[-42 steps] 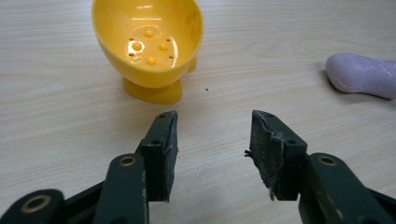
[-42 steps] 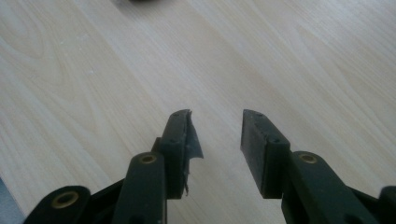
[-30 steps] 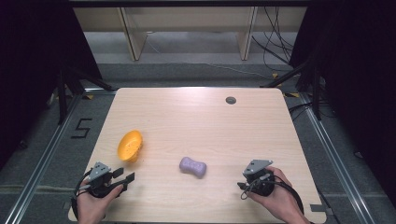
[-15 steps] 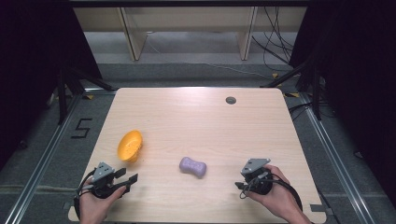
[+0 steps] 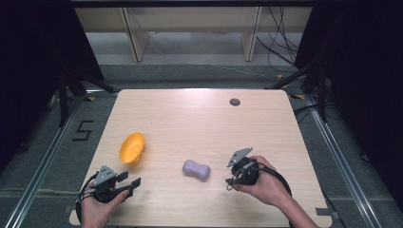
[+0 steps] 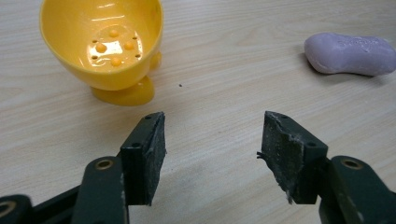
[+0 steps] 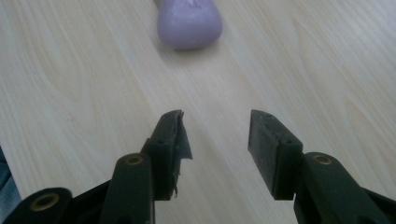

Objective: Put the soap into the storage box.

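Observation:
A purple soap bar [image 5: 196, 169] lies near the middle of the table's front half. It also appears in the left gripper view as a soap bar [image 6: 351, 53] at upper right, and in the right gripper view its end [image 7: 189, 23] sits straight ahead of the jaws. A yellow perforated cup-shaped dish [image 5: 131, 148] lies tipped on its side at the left; its inside faces the camera in the left gripper view [image 6: 102, 44]. My left gripper [image 5: 131, 180] rests open at the front left, below the dish [image 6: 212, 140]. My right gripper [image 5: 230, 179] is open, just right of the soap [image 7: 215, 140].
A light wooden table [image 5: 199, 118] carries a small dark round grommet [image 5: 235, 101] near its far edge. Dark floor, rails and cables surround the table, with wooden furniture legs beyond it.
The right hand and gripper have shifted left, closer to the soap bar. The left gripper has barely moved.

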Available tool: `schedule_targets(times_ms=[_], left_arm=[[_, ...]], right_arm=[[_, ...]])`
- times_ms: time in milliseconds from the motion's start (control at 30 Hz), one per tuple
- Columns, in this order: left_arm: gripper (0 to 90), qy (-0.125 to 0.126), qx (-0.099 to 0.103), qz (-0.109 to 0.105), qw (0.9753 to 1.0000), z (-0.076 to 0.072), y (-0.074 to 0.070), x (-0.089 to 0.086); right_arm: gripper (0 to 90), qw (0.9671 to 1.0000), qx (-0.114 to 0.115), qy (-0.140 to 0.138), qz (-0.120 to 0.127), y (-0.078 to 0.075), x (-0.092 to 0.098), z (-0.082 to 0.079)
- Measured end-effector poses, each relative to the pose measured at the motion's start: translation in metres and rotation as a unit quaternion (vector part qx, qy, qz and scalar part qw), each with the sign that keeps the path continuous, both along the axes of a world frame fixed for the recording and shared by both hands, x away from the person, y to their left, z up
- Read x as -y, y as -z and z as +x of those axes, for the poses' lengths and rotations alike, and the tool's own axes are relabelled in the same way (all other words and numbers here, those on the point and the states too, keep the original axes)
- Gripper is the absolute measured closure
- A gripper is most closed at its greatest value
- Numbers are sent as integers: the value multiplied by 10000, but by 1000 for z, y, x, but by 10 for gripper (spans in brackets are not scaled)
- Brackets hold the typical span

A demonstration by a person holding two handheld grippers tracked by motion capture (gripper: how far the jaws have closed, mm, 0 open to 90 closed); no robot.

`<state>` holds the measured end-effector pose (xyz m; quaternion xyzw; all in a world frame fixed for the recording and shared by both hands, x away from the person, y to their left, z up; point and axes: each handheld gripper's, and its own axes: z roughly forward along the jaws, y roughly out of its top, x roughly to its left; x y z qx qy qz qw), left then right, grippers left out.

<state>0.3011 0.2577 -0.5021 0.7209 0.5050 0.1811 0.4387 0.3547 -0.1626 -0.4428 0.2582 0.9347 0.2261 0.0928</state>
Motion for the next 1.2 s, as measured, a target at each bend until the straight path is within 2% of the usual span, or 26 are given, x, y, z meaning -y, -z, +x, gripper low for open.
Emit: schedule_targets(times_ms=[67,167,300,367,433,500,533,567,600,633,667,700,733,767,800,833,900,933,967,1000,1033,1100,1133,1167,1200], left_arm=[[391,4,2,-10,10000,0,0,0],[390,68,38,56,10000,0,-1,0],[372,216,51,156,9996,0,-3,7],[357,473,70,227,9986,2,-6,15],[342,694,89,340,9970,5,-11,22],[331,903,150,442,9948,9,-18,28],[331,1107,186,446,9927,14,-25,38],[328,1107,186,446,9927,14,-25,38],[328,1226,214,493,9910,16,-28,41],[322,1399,236,626,9879,20,-32,47],[304,1504,239,655,9862,23,-36,54],[304,1665,259,756,9828,26,-38,58],[280,1910,181,952,9768,34,-43,70],[274,2000,65,930,9754,37,-45,77],[268,2000,65,930,9754,37,-45,77],[268,2148,-52,884,9726,42,-46,84],[260,2280,-177,854,9697,47,-46,96],[256,2550,-166,1115,9603,54,-47,106],[250,2550,-166,1115,9603,54,-47,106],[241,2585,-243,1181,9585,56,-46,112],[241,2704,-251,1312,9534,59,-46,117],[227,3006,-388,1579,9398,66,-47,127],[215,3302,-492,1828,9247,71,-48,129],[203,3320,-590,1851,9230,74,-47,134],[205,3401,-530,1939,9187,77,-47,137]], right_arm=[[538,10000,-2,-75,1,-2,-8,6],[519,10000,-79,-43,7,-4,-15,11],[507,9999,-100,-78,71,-2,-17,14],[506,9997,-200,-18,136,1,-14,13],[506,9998,-169,-20,71,4,-11,13],[504,9997,-218,37,55,6,-9,11],[501,9997,-239,9,35,8,-7,9],[501,9997,-239,9,35,8,-7,9],[500,9997,-244,-47,54,9,-6,8],[500,9996,-270,49,43,9,-5,7],[499,9996,-273,45,66,9,0,4],[499,9996,-273,45,66,9,0,4],[499,9995,-277,71,94,9,5,2],[498,9995,-266,101,100,9,8,0],[498,9995,-266,101,100,9,8,0],[497,9994,-310,133,118,9,11,-2],[496,9992,-292,221,167,10,20,-8],[496,9988,-316,326,172,10,27,-13],[496,9988,-316,326,172,10,27,-13],[495,9987,-337,316,204,12,33,-18],[495,9987,-337,316,204,12,33,-18],[493,9984,-318,410,205,13,40,-23],[493,9986,-300,371,237,13,43,-24],[493,9986,-291,379,240,14,46,-26],[493,9988,-245,351,243,15,49,-26]])
